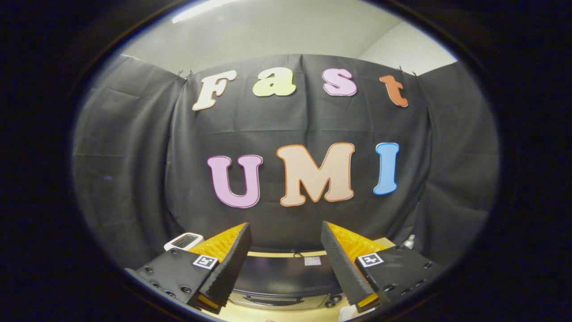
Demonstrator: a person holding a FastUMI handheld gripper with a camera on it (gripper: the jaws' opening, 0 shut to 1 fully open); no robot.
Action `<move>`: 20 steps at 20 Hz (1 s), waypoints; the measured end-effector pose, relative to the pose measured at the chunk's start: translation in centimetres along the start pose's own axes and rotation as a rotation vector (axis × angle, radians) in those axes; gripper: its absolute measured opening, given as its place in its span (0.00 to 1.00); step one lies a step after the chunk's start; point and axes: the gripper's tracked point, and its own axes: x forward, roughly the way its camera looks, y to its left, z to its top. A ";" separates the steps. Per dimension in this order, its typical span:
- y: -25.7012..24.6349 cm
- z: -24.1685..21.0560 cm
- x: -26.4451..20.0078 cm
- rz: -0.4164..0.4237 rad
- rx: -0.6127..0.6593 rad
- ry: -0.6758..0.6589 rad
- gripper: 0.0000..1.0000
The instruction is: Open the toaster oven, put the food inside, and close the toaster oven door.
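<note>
My fingers (243, 255) stand apart, and they cover both ends of the toaster oven (286, 277) below me, so I see just its dark top and part of its front. A white object (183, 240) beyond my left finger is half hidden; I cannot tell what it is.

Recording booth, not real kitchen: black cloth wall (286, 125) pinned up with clips, plain pale ceiling (277, 31) above, toaster oven (286, 279) on light tabletop (277, 254) beneath open gripper (286, 264) fingers.
</note>
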 end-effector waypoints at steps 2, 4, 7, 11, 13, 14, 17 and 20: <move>0.4 -2.4 0.8 -0.004 0.016 0.032 0.98; 0.5 -5.5 1.7 -0.018 0.012 0.070 0.98; 1.2 -9.6 2.8 -0.012 -0.012 0.111 0.98; 1.3 -16.0 3.4 -0.020 -0.010 0.217 0.98; 1.1 -18.6 3.5 -0.035 -0.012 0.260 0.98; 0.9 -19.7 3.4 -0.041 -0.014 0.275 0.98; 0.4 -22.4 3.4 -0.060 -0.009 0.321 0.98; 0.2 -25.0 3.0 -0.070 -0.001 0.378 0.98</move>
